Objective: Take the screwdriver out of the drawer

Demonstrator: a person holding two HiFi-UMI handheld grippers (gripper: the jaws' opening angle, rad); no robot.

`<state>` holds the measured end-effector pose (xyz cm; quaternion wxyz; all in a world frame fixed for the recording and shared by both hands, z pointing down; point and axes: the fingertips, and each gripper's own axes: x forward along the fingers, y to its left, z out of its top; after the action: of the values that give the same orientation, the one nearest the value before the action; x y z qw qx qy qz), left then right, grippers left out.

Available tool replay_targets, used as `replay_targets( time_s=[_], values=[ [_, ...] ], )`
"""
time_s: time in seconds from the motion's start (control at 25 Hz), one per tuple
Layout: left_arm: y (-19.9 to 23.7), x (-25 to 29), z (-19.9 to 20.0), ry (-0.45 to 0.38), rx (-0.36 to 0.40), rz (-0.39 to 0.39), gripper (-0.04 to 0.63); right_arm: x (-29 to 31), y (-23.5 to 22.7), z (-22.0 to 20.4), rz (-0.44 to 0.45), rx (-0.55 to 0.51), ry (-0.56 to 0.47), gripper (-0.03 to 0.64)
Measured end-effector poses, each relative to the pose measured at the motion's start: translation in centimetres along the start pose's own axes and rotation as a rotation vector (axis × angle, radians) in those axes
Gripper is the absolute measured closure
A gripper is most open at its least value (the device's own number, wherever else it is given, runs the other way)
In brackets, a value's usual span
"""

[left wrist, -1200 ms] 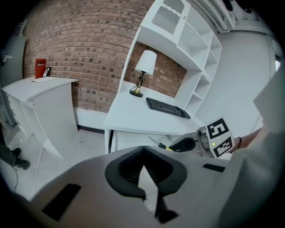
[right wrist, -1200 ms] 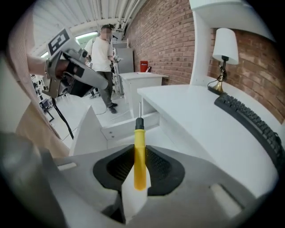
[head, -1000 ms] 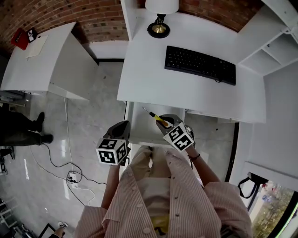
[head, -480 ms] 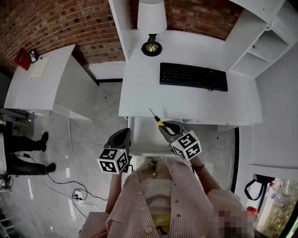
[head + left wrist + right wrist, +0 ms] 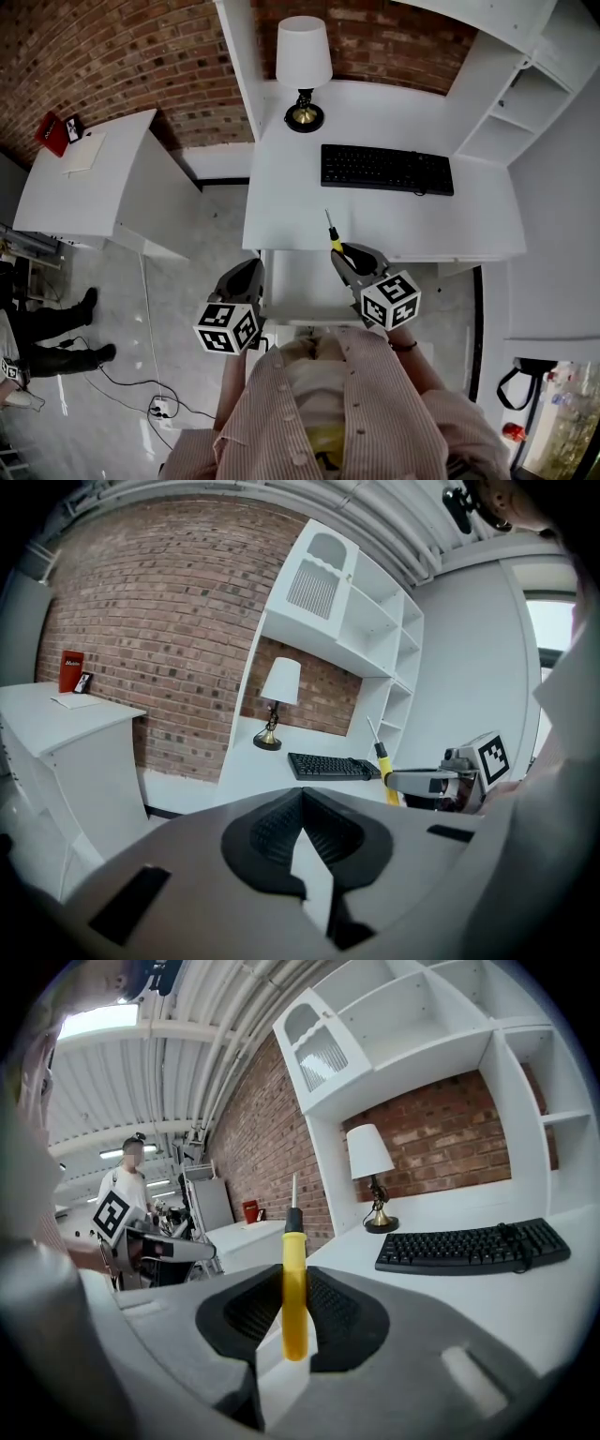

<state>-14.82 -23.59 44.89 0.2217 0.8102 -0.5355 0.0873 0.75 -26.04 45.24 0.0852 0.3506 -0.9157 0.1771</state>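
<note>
Right tool: the right gripper [image 5: 343, 256] pinches the screwdriver with a yellow plastic handle and thin steel shaft [image 5: 333, 239] between its dark ribbed pads. In the right gripper view [image 5: 296, 1309] the pads press on the handle, and the shaft stands upright past the fingertips.
Task's thing: the screwdriver [image 5: 294, 1283] is between the right jaws. It is clear of the open white drawer [image 5: 298, 281], which lies below and just behind those fingertips.
Left tool: the left gripper [image 5: 246, 273] has its jaws pressed together on nothing, as the left gripper view [image 5: 301, 829] shows. It is well to the left of the right gripper, by the drawer's left side.
Step in hand: probably carrying the screwdriver away from the drawer, with the removal itself looking nearly done.
Doing it well: hold the squeeze even, because a smooth round handle can pivot between two pads. Avoid rolling the wrist sharply while the shaft stands tall.
Ahead of the tool: the white desk top [image 5: 375, 220] carries a black keyboard [image 5: 386, 169] beyond the shaft tip. Set down short of it, handle first and laid flat.
Risk: loosening before the handle rests on something could send the screwdriver back into the drawer.
</note>
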Motion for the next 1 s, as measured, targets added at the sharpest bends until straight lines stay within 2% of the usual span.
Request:
replay_targets(
  time_s=[0.68,1.0],
  values=[
    [-0.5,-1.0,5.8,-0.142,0.049,0.006,0.595,-4.2,-2.2,6.7,-0.066,0.113,-0.240,0.535],
    [-1.0,-1.6,8.1,-0.195,0.100,0.018,0.595,-6.7,-3.6,8.6,-0.108,0.113,-0.311,0.535]
  ],
)
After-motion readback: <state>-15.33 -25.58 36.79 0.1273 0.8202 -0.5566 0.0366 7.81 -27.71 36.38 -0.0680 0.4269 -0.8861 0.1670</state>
